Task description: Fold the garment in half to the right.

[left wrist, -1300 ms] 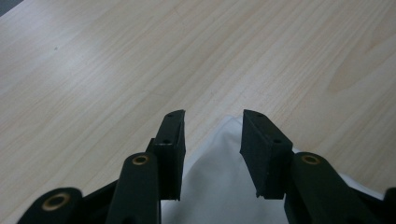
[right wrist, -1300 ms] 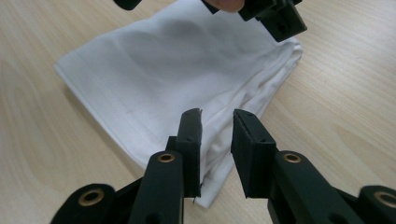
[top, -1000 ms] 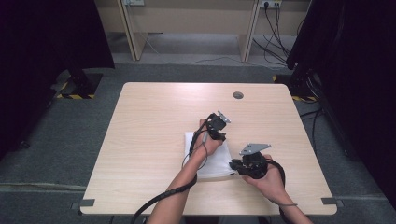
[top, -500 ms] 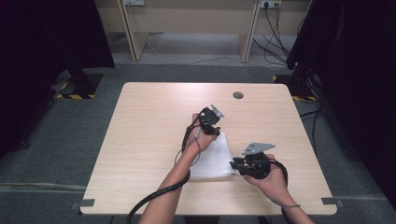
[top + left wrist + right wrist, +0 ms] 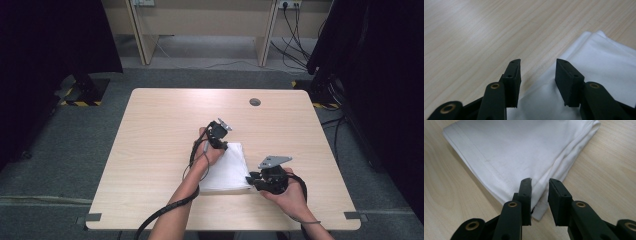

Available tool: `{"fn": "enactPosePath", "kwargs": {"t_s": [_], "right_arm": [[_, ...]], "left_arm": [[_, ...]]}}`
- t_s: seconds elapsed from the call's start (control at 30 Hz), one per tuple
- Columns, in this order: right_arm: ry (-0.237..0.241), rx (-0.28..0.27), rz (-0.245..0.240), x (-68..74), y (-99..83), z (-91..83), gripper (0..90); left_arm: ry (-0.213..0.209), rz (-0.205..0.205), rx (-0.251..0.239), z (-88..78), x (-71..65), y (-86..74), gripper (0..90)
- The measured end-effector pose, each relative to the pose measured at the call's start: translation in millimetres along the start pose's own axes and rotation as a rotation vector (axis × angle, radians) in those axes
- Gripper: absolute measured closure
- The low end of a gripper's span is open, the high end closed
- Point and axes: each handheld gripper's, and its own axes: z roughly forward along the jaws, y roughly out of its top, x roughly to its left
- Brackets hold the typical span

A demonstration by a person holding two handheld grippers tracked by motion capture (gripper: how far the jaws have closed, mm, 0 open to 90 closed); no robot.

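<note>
On the pale wooden counter [image 5: 160, 130], left side first: the left gripper [image 5: 218, 136] sits at the far left corner of the folded white cloth [image 5: 227, 170], the person's left hand [image 5: 207, 150] wrapped around it. From the left gripper view, its jaws stand moderately apart and have just been opening a touch; the cloth's edge [image 5: 599, 57] lies beneath and between them, but the pads press on nothing. Bare wood runs off to the left of that edge.

Moving across, the cloth lies flat near the front middle of the counter, folded into a neat rectangle with layered hems showing along one side.

Over to the right: the right gripper [image 5: 256, 179] is at the cloth's near right corner, held low in the right hand [image 5: 287, 192]. Its jaws have a narrow gap and have just been opening; in the right gripper view the cloth's corner [image 5: 524, 155] sits right between them, the folded layers running into the gap, pads not clamped on it.
</note>
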Motion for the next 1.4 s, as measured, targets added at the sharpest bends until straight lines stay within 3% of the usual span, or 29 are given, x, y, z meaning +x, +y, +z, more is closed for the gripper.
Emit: {"fn": "enactPosePath", "kwargs": {"t_s": [0.2, 0.33, 0.63, 0.77, 1.07, 1.23, 1.4], "right_arm": [[-0.012, -0.037, 0.018, -2.9, 2.0, -8.0, 69.5], [-0.015, -0.031, 0.021, -4.2, 2.6, -7.3, 69.0], [-0.015, 0.006, 0.019, -3.0, 0.5, 1.4, 69.3], [-0.012, -0.001, 0.022, -4.0, 0.7, 0.7, 69.1], [-0.011, -0.022, 0.030, -4.8, 3.9, -4.8, 67.5], [-0.007, -0.002, 0.032, -6.9, 1.8, -1.6, 66.9], [-0.006, 0.009, 0.034, -6.8, 0.5, 0.3, 67.0]], "left_arm": [[-0.001, -0.009, -0.056, -23.2, 6.6, -2.6, 53.5], [0.001, -0.028, -0.057, -31.8, 10.3, -9.3, 53.5], [-0.008, -0.073, -0.050, -10.8, 6.8, -11.6, 53.0], [-0.001, -0.048, -0.041, -7.6, 3.8, -7.0, 52.2], [0.045, -0.055, -0.088, -45.5, 17.8, -3.5, 47.4], [0.032, -0.034, -0.042, -56.4, 20.8, -10.7, 46.5], [0.011, -0.049, -0.011, -42.5, 18.3, -21.9, 46.4]]}}
